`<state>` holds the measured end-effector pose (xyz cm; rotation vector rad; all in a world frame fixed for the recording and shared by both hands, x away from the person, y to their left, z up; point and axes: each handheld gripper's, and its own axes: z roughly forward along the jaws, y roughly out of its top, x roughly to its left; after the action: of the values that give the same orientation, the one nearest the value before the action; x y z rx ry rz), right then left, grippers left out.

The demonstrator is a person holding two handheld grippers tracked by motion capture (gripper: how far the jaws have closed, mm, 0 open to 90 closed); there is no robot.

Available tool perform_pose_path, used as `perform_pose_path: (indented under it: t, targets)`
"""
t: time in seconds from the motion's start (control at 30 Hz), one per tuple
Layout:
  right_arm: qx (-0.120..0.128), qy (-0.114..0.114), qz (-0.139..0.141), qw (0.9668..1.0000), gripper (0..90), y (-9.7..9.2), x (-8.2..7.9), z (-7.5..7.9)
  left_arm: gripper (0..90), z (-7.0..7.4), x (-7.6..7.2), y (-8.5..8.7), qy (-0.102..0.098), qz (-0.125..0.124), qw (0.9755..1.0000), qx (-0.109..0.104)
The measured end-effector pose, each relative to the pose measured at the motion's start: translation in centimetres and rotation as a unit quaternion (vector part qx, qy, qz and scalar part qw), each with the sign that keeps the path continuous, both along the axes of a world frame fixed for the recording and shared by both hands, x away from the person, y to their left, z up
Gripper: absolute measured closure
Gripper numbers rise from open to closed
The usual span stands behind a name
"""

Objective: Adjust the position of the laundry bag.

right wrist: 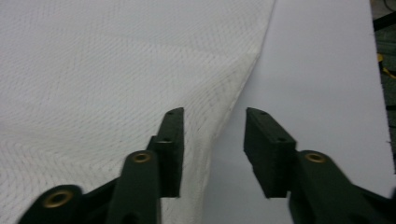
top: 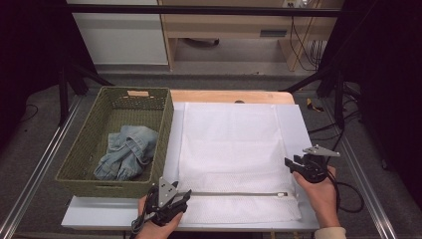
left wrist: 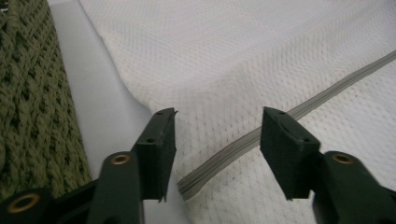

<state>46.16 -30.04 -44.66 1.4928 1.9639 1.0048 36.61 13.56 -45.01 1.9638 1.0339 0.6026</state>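
Observation:
A white mesh bag [top: 229, 144] lies flat on the white table [top: 294, 122], with a grey zipper [top: 234, 194] running across its near end. My left gripper [top: 185, 195] sits at the bag's near left corner. In the left gripper view the mesh bag [left wrist: 233, 56] lies under my left gripper [left wrist: 217, 119], whose jaws stand open, with the zipper's [left wrist: 243, 140] end between them, untouched. My right gripper [top: 291, 162] is at the bag's right edge. In the right gripper view my right gripper [right wrist: 214, 112] is open over the mesh bag's [right wrist: 116, 60] edge, pads apart from the cloth.
A green woven basket [top: 74, 159] stands on the left of the table with blue jeans [top: 127, 149] inside; its wall [left wrist: 28, 93] is close beside my left gripper. Bare table [right wrist: 327, 70] lies right of the bag. Black stands and cables flank the table.

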Motion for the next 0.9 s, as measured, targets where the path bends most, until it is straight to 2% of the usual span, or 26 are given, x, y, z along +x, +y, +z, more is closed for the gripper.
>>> perform_pose_path:
  t: [0.1,0.13,0.17,0.2,0.3,0.33,0.4,0.5,0.67,0.8,0.9]
  targets:
    - [-0.004,-0.013,-0.008,0.9999,37.7,-0.2,-0.1,0.4,35.3,0.2,0.1,-0.1,-0.007,-0.001,0.9999,-0.01]
    - [-0.005,-0.017,-0.016,0.9997,29.3,-0.4,0.0,0.7,30.2,0.2,0.1,-0.2,-0.009,0.003,0.9998,-0.017]
    - [-0.005,-0.017,-0.016,0.9997,29.3,-0.4,0.0,0.7,30.2,0.2,0.1,-0.2,-0.009,0.004,0.9997,-0.02]
    - [-0.005,-0.027,-0.022,0.9994,22.3,-0.5,-0.2,0.9,26.4,0.3,0.1,-0.3,-0.007,0.002,0.9997,-0.023]
    - [-0.003,-0.036,-0.016,0.9992,17.5,-0.6,-0.4,1.3,22.8,0.4,0.0,-0.7,-0.01,-0.004,0.9996,-0.025]
    - [-0.002,-0.049,-0.013,0.9987,13.8,-0.6,-0.6,1.8,21.6,0.4,0.0,-0.9,-0.009,-0.01,0.9997,-0.023]
    - [-0.004,-0.057,-0.01,0.9983,10.4,-0.7,-0.8,2.2,19.4,0.4,0.0,-1.0,-0.01,-0.014,0.9995,-0.027]
    - [-0.004,-0.065,-0.006,0.9979,9.0,-0.6,-1.2,2.5,15.6,0.5,0.1,-1.1,-0.008,-0.019,0.9994,-0.027]
    - [-0.024,-0.071,0.008,0.9971,7.6,-0.2,-2.3,3.1,10.4,0.6,0.1,-1.4,-0.009,-0.033,0.9989,-0.031]
    - [-0.024,-0.075,0.009,0.9969,8.9,-0.3,-3.0,3.5,6.6,0.5,-0.1,-1.8,-0.011,-0.052,0.9982,-0.028]
    - [-0.026,-0.074,0.01,0.9969,9.3,-0.3,-3.4,3.7,6.3,0.5,-0.1,-2.0,-0.012,-0.056,0.9979,-0.029]
